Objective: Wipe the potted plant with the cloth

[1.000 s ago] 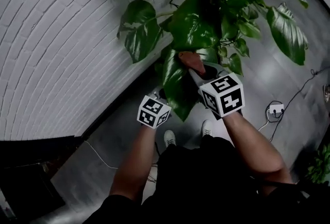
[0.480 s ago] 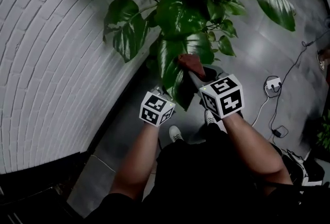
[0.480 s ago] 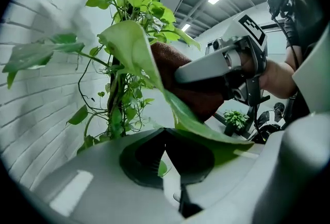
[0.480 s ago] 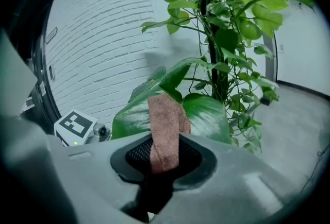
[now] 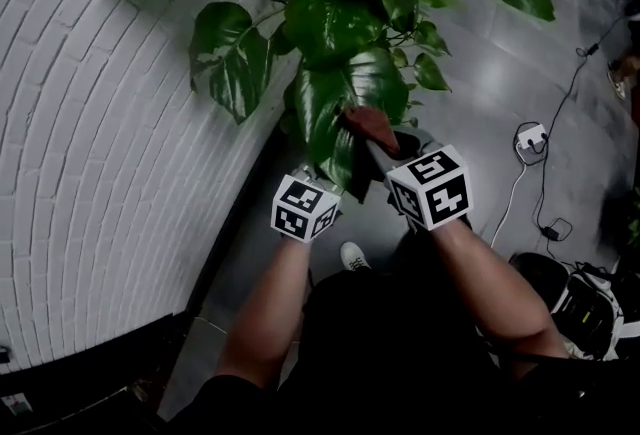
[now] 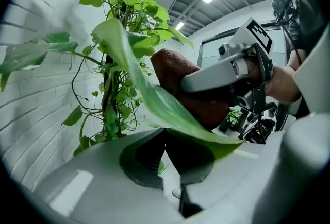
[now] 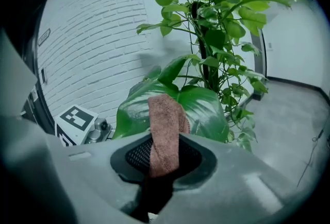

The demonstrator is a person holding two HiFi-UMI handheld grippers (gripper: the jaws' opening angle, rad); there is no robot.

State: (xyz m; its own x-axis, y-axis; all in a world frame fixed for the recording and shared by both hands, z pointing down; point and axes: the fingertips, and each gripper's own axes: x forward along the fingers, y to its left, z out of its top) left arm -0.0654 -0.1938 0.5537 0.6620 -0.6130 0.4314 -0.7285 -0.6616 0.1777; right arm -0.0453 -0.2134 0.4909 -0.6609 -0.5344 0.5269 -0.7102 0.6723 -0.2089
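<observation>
So the left claw [image 6: 164, 131] was shut on the tip of a big leaf [image 5: 345, 98], I'd guess to keep it taut and supported. The right claw [image 7: 163, 166] was clamped on the brown cloth [image 7: 165, 125], which it pressed onto that leaf's top side, at 12 o'clock from the person. The potted plant [image 5: 335, 18] stood by the brick wall [image 5: 110, 123] at 9 o'clock. The head view hid the left pinch under the leaf. The left gripper view showed it, and the cloth side-on.

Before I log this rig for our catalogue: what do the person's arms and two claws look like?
Left claw and right claw are smooth light-grey moulded shells with dark mesh-textured pads. Each carries a white cube printed with black square markers. Forearms are bare, no sleeves showing. The person wears dark clothes.
</observation>
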